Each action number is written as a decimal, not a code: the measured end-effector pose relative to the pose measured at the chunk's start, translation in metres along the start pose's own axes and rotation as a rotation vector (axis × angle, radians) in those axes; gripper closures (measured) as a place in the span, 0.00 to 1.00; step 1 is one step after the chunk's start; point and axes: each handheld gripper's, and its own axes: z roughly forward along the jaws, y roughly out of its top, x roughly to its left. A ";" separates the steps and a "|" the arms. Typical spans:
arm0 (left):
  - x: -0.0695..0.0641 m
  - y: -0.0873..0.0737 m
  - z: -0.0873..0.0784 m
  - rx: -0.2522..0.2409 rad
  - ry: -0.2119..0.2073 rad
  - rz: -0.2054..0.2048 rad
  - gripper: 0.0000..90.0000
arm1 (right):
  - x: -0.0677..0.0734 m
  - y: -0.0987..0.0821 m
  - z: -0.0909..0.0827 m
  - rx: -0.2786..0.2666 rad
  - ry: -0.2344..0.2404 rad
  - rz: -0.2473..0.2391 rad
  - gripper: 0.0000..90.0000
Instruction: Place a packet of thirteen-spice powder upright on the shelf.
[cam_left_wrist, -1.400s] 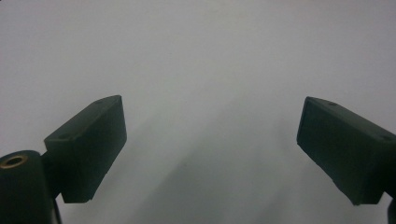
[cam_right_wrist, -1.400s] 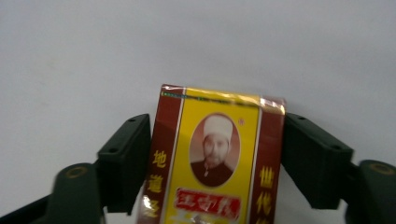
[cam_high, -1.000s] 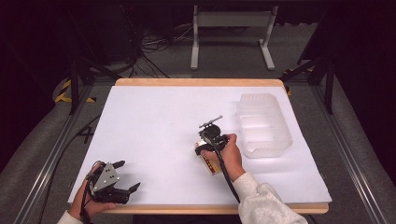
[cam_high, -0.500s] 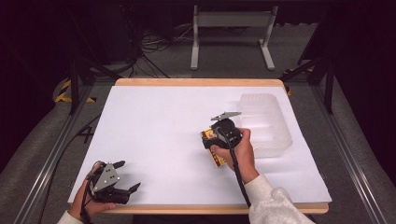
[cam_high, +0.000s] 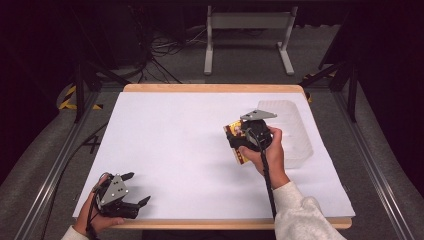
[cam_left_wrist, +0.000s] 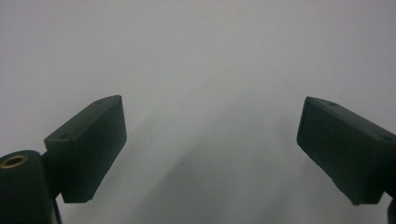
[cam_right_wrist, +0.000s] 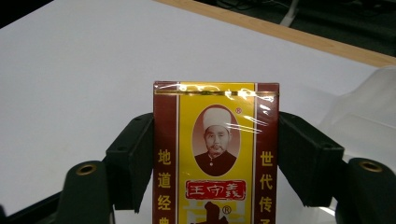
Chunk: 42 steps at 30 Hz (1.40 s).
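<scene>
A red-and-yellow box (cam_right_wrist: 215, 154), wrapped in clear film and printed with an oval portrait and Chinese characters, is clamped by its two long sides between the jaws of the right tool (cam_right_wrist: 215, 163). In the high view the box (cam_high: 234, 137) is held just beside the left edge of a clear plastic tray (cam_high: 295, 135) on the white counter (cam_high: 175, 140). Well apart from the tray, at the counter's near left corner, the left tool (cam_high: 134, 190) rests with its jaws spread wide and nothing between them.

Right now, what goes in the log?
right claw: shut on box | left claw: open | bin: beside box
</scene>
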 end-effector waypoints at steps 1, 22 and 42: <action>0.000 0.000 0.000 0.000 0.000 0.002 0.10 | -0.003 0.000 0.000 -0.006 -0.012 0.001 0.36; 0.000 0.000 0.001 0.007 -0.004 0.009 0.10 | -0.058 -0.001 -0.018 -0.097 -0.103 0.054 0.36; -0.001 0.001 0.002 0.008 -0.005 0.006 0.10 | -0.101 -0.027 -0.028 -0.134 -0.172 0.105 0.36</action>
